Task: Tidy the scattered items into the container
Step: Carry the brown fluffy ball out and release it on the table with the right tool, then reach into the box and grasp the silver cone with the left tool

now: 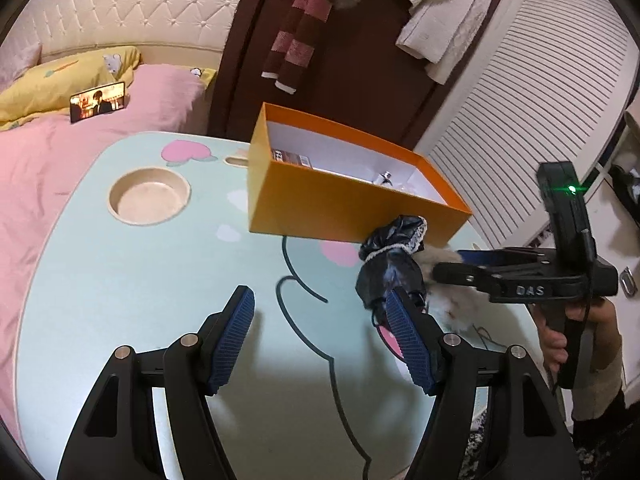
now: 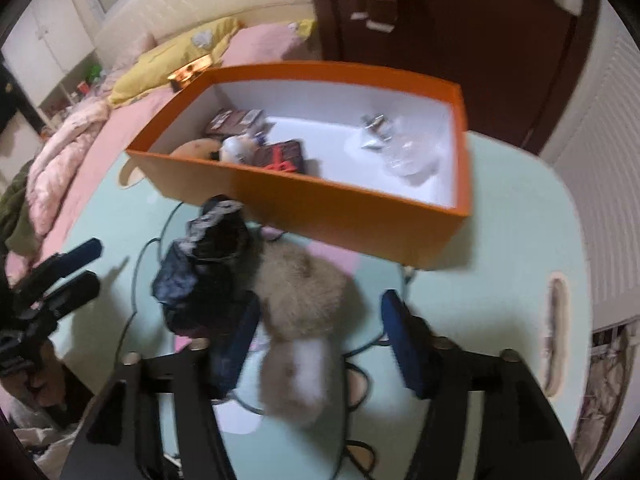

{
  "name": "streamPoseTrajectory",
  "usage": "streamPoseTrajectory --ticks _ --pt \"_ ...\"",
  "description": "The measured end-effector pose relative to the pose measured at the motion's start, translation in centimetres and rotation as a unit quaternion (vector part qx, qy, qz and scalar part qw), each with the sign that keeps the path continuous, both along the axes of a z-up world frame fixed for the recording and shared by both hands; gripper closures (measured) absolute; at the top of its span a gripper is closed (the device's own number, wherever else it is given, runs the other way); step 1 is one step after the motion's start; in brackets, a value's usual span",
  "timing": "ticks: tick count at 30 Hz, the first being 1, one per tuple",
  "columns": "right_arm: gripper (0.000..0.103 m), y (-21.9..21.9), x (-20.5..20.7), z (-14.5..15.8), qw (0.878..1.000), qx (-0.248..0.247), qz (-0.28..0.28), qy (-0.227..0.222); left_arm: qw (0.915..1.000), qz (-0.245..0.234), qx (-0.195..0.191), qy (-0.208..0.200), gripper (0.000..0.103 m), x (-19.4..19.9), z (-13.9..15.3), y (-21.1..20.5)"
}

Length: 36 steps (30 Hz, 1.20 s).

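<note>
Between the released right gripper (image 2: pixel 320 340) fingers, furry toy (image 2: pixel 300 304) on table (image 2: pixel 500 260), left gripper (image 1: pixel 320 336) released too, nearby

- Our left claw (image 1: pixel 320 340): jaws apart, nothing between the blue ribbed pads (image 1: pixel 234 338), pitched down over the table.
- Left claw's fingers both clear in its own view, symmetric spread, no contact on either pad.
- Our right claw (image 2: pixel 320 344): jaws parted, pointed steeply down; its own view is motion-blurred.
- From the left view, the right claw (image 1: pixel 448 264) reaches in from the right side, fingers lying roughly level across the frame.
- Our right hand (image 1: pixel 576 332) wraps the pistol grip below the claw body, sleeve at the wrist.
</note>
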State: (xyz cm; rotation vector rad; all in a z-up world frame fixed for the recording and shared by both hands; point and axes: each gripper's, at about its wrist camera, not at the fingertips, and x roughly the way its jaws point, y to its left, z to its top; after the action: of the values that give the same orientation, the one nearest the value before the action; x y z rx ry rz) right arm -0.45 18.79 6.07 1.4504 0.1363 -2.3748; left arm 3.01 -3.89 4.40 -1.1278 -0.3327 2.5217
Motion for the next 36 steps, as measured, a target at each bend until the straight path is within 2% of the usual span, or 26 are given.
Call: streamPoseTrajectory --ticks 4,8,9,11,14,15,16,17,21,27,31,34,36 --pt "0.038 1.5 0.3 1.0 1.000 -0.019 -0.014 0.012 1.0000 -0.002 -0.005 -0.006 0.034 -0.8 0.5 -0.4" --pt "0.039 2.5 0.4 2.1 0.997 -0.063 -0.030 0.024 0.9996 -0.014 -0.017 0.018 0.034 -2.2 2.6 -0.1" --pt "0.042 2.6 0.4 2.2 0.997 -0.069 -0.030 0.026 0.9993 -0.019 -0.020 0.024 0.034 -2.5 3.1 0.1" --pt "0.059 2.5 0.2 2.4 0.996 -0.077 -0.024 0.025 0.9986 -0.029 -0.029 0.033 0.034 -3.7 4.5 0.8" --pt "0.066 2.3 0.1 2.4 0.996 -0.079 -0.020 0.023 0.9982 -0.043 -0.032 0.025 0.036 -6.0 5.9 2.1" --pt "0.068 2.2 0.1 2.4 0.996 -0.079 -0.018 0.023 0.9982 -0.047 -0.033 0.019 0.038 -6.7 6.2 2.6" --pt "0.072 2.0 0.2 2.4 0.996 -0.080 -0.015 0.022 0.9979 -0.051 -0.040 0.006 0.046 -7.8 6.3 3.3" --pt "0.072 1.9 0.2 2.3 0.996 -0.080 -0.014 0.021 0.9972 -0.054 -0.051 -0.008 0.052 -8.9 6.3 4.0" --pt "0.072 2.3 0.2 2.1 0.995 -0.093 -0.016 0.016 0.9928 -0.071 -0.088 -0.040 0.055 -12.1 5.5 6.7" --pt "0.072 3.2 0.1 1.8 0.994 -0.108 -0.030 0.013 0.9877 -0.103 -0.081 -0.085 0.055 -16.0 4.5 10.2" --pt "0.072 3.8 0.0 1.5 0.993 -0.112 -0.041 0.012 0.9859 -0.108 -0.060 -0.113 0.055 -17.6 4.1 11.3" --pt "0.072 4.4 -0.1 1.2 0.992 -0.118 -0.049 0.007 0.9867 -0.108 -0.041 -0.114 0.055 -18.4 3.9 11.9" --pt "0.072 4.6 -0.1 1.0 0.991 -0.120 -0.053 0.005 0.9861 -0.109 -0.049 -0.115 0.057 -18.7 3.8 12.6"
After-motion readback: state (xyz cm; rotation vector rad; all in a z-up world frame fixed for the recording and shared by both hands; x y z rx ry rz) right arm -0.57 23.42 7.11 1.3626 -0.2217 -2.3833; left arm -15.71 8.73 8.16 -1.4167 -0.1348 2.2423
